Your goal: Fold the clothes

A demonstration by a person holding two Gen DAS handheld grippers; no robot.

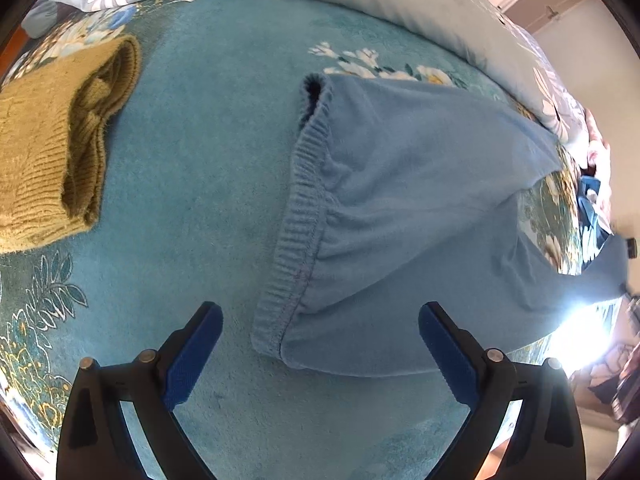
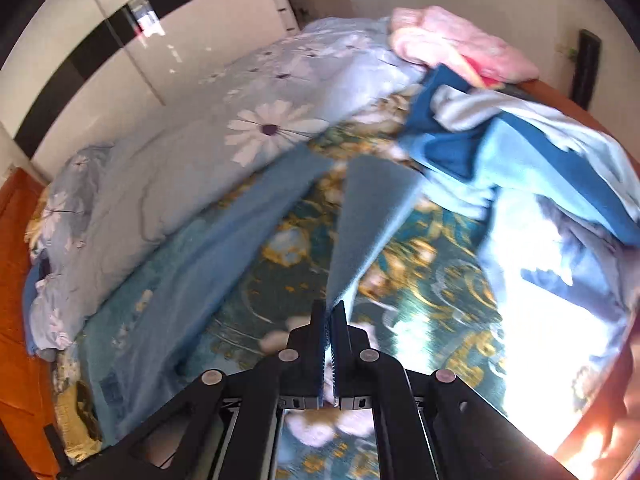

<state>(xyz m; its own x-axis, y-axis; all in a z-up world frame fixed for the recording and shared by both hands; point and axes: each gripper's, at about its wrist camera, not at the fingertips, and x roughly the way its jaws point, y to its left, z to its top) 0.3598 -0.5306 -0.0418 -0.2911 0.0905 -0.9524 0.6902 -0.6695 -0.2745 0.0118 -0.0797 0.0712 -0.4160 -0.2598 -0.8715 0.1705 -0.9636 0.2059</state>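
Light blue sweatpants (image 1: 404,200) lie on the teal floral bedspread (image 1: 208,152), the ribbed waistband (image 1: 296,220) facing my left gripper (image 1: 320,320). That gripper is open and empty, its blue pads either side of the waistband's near corner, just short of it. In the right wrist view my right gripper (image 2: 329,312) is shut on the end of a pant leg (image 2: 368,216) and holds it lifted above the bedspread (image 2: 400,280). The other leg (image 2: 248,216) lies flat to the left.
A folded mustard knit sweater (image 1: 48,152) lies at the left. A floral duvet (image 2: 180,152) runs along the far side. A heap of blue clothes (image 2: 520,152) and a pink item (image 2: 460,44) sit at the right. The bed's wooden edge (image 2: 16,300) shows left.
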